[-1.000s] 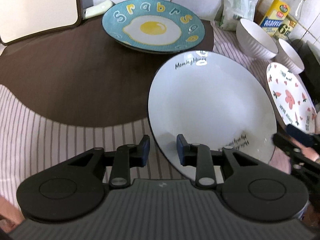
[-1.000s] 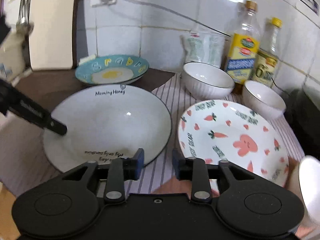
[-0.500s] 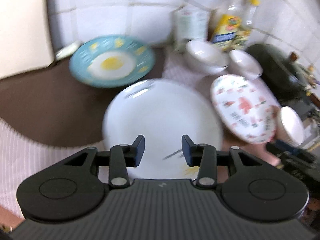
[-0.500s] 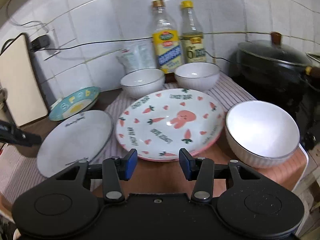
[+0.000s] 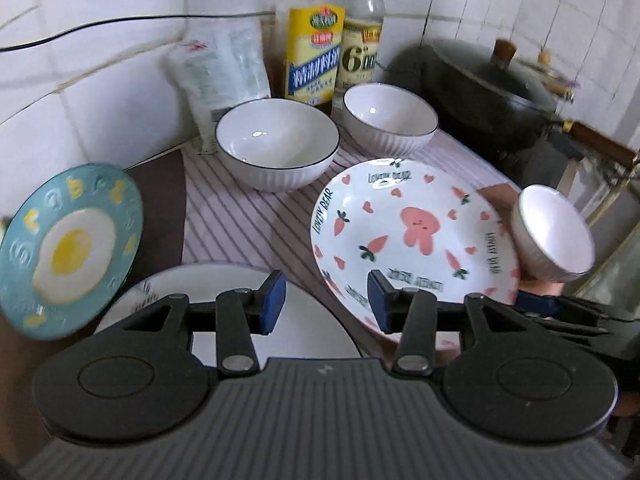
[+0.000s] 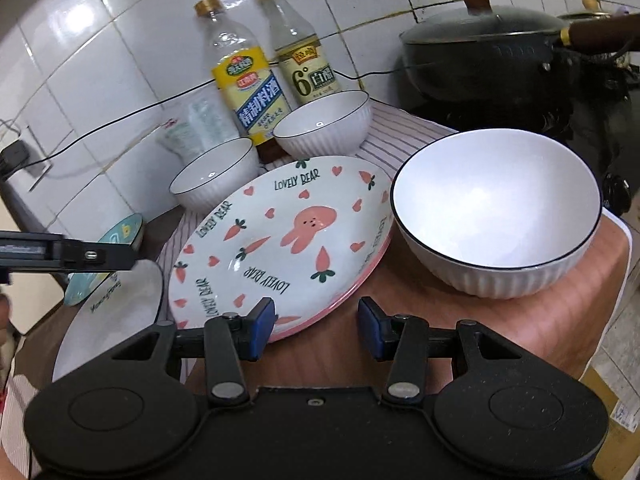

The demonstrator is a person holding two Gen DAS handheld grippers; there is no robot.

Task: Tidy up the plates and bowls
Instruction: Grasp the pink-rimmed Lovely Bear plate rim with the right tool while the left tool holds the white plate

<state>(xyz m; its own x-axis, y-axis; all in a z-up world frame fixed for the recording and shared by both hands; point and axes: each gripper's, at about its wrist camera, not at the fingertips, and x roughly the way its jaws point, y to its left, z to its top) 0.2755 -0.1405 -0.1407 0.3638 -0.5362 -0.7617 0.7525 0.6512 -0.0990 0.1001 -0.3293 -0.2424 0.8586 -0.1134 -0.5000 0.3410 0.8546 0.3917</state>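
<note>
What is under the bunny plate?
The bunny plate lies partly on a striped cloth and partly on a brown surface. The plate covers whatever lies directly beneath its middle, so that can't be seen.

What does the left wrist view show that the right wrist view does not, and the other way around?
Only the left wrist view shows the whole egg face of the blue plate. Only the right wrist view shows the bottles' caps, such as the gold cap, and a wall plug. Both show the carrot plate, the white plate, three white bowls, for example the near bowl, and the black pot. Each gripper is open: left, right.
</note>
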